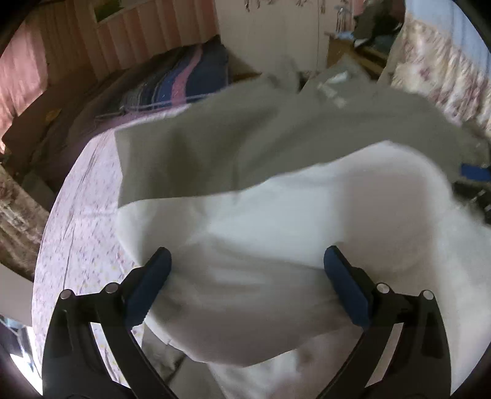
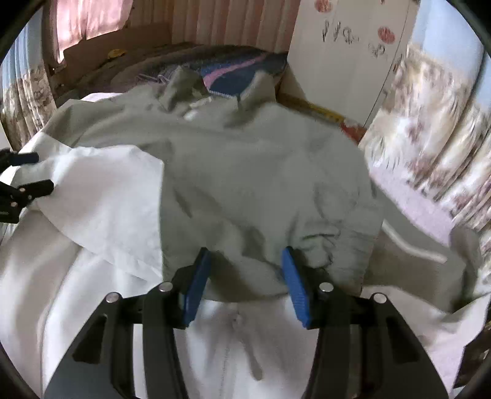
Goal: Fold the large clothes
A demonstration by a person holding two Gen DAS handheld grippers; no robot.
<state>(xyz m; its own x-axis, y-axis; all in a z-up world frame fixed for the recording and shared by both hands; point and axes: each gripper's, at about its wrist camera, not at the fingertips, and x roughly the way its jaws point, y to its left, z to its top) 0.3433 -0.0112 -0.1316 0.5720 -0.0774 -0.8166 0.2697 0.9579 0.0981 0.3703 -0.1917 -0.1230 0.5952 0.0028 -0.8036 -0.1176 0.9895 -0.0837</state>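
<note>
Jacket (image 2: 245, 184), grey over white, lies half-folded on the bed (image 1: 79, 214). We keep left claw (image 1: 245, 264) and right claw (image 2: 242, 261) released, then smooth the fold before regrasping.

A lilac floral bedsheet (image 1: 76, 221) covers the bed, with a striped blue, pink and grey blanket (image 1: 184, 79) bunched at its far end. Behind it hang pink curtains (image 2: 83, 18) beside a white wardrobe (image 2: 343, 55) with flower decals, and a floral drape (image 2: 429, 129) hangs at the right.
</note>
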